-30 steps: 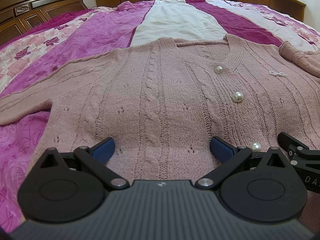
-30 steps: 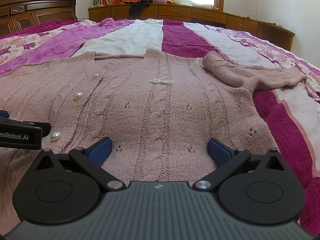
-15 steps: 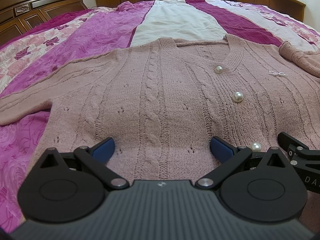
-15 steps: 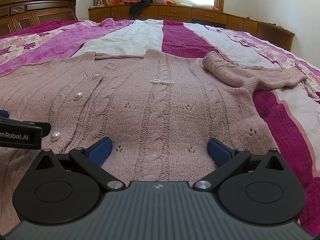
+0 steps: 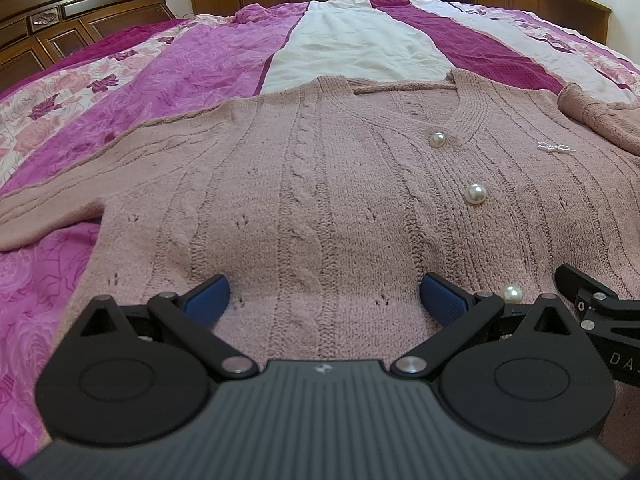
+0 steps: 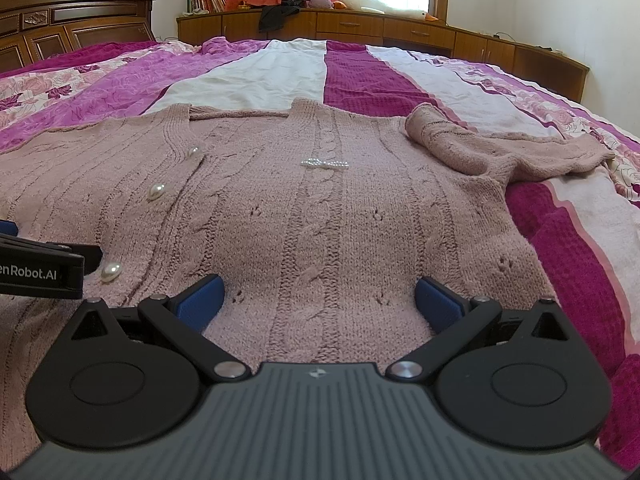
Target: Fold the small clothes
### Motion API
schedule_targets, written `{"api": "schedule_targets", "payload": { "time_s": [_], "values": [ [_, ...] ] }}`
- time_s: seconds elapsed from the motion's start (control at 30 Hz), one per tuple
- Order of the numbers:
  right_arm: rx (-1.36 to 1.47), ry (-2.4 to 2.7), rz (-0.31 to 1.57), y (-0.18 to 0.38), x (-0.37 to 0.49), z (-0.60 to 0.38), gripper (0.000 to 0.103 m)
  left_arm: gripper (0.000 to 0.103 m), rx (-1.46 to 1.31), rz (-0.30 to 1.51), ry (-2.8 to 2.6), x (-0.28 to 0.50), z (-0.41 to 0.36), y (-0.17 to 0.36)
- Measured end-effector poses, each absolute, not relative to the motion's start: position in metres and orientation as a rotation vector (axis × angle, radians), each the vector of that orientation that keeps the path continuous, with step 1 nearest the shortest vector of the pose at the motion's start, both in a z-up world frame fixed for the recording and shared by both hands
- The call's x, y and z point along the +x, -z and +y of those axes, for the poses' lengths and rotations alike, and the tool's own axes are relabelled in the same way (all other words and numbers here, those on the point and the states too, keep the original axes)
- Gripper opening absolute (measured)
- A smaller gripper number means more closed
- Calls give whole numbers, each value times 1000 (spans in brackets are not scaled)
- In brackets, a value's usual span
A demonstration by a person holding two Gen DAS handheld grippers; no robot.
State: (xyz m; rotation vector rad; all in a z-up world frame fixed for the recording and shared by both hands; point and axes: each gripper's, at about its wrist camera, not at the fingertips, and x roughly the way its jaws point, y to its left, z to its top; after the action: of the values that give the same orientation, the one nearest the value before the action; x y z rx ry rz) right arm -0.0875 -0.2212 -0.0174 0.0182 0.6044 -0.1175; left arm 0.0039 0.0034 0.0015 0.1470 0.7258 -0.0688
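A dusty-pink cable-knit cardigan with pearl buttons lies front-up and flat on the bed. Its left sleeve stretches out sideways; its right sleeve is folded in, bunched near the shoulder. My left gripper hovers open over the hem on the cardigan's left half, blue pads wide apart, nothing between them. My right gripper is open too, over the hem on the right half. Each gripper shows at the edge of the other's view.
The bed is covered by a striped magenta, white and floral bedspread. A dark wooden headboard stands at the left. Low wooden cabinets run along the far wall under a window, with books and dark clothing on top.
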Motion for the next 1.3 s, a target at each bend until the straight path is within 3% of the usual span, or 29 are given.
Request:
{"api": "schedule_targets", "payload": {
  "time_s": [1.3],
  "values": [
    [34, 113, 633, 13, -83, -224, 103, 103, 151, 755, 80, 6, 2, -6]
  ]
}}
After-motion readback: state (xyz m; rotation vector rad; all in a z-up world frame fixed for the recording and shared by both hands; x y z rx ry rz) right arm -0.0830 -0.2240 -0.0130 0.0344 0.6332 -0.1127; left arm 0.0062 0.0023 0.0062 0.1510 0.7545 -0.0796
